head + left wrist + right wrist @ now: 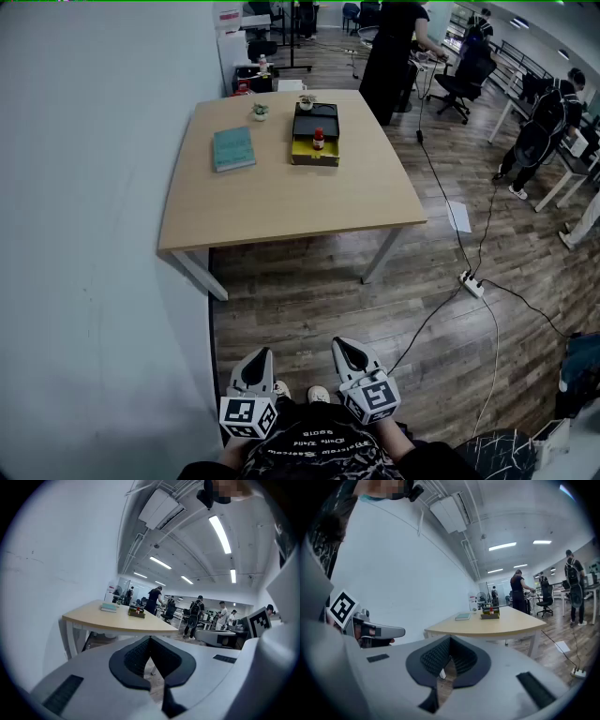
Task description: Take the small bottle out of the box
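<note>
The left tongs (259,356) and the right tongs (348,346) are held low and side by side just in front of the person's dark printed shirt (314,450). Both point forward and slightly down. Each pair is closed, its ribbed black pads meeting with nothing gripped. Each pair has a smooth grey shell and carries a cube with square black-and-white markers.

A stretch of wood-plank floor (309,300) lies between the tongs and the tabletop (281,206). To the right, a white power strip (472,284) lies on the floor with dark cables running from it. A plain pale wall (94,234) fills the left side.

The tabletop is light wood on white legs, well apart from both tongs. A teal book (233,148) lies flat on it. To the right of the book stands the box (315,157), black inside with a yellow front wall. The small bottle (319,140), red-topped, stands upright in the box. Two little potted plants (260,112) sit behind the book and box.

Farther off, people in dark clothes (389,47) stand among desks and a black office chair (466,75).
</note>
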Demonstrator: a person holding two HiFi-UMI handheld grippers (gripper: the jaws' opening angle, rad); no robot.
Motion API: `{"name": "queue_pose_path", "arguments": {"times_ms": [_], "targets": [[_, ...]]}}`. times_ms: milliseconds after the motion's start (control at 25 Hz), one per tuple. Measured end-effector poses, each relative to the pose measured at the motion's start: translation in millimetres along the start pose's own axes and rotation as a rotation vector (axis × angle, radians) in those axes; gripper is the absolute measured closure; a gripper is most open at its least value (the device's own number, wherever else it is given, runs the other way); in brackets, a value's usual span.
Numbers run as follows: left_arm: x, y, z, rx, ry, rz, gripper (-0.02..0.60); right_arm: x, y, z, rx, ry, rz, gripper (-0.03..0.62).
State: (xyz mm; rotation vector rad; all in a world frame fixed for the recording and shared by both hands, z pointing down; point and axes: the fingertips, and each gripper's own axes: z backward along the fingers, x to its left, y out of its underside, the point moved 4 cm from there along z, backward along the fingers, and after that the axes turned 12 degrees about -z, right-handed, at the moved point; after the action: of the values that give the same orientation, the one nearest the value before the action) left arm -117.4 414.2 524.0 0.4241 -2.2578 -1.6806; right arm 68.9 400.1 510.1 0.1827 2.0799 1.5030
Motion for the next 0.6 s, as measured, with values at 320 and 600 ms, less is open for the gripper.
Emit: {"name": "queue_pose_path", "arguments": {"times_ms": [320,600], "targets": [[11,-4,-13,-0.016,-0.006,0.012,0.578,-12,-4,-8,-0.001,0.048,0.025,0.591],[11,-5,-13,-0.021,0.021,0.003,0.577,-16,-4,-6,-0.033,0.065,-0.020,0.589]]}}
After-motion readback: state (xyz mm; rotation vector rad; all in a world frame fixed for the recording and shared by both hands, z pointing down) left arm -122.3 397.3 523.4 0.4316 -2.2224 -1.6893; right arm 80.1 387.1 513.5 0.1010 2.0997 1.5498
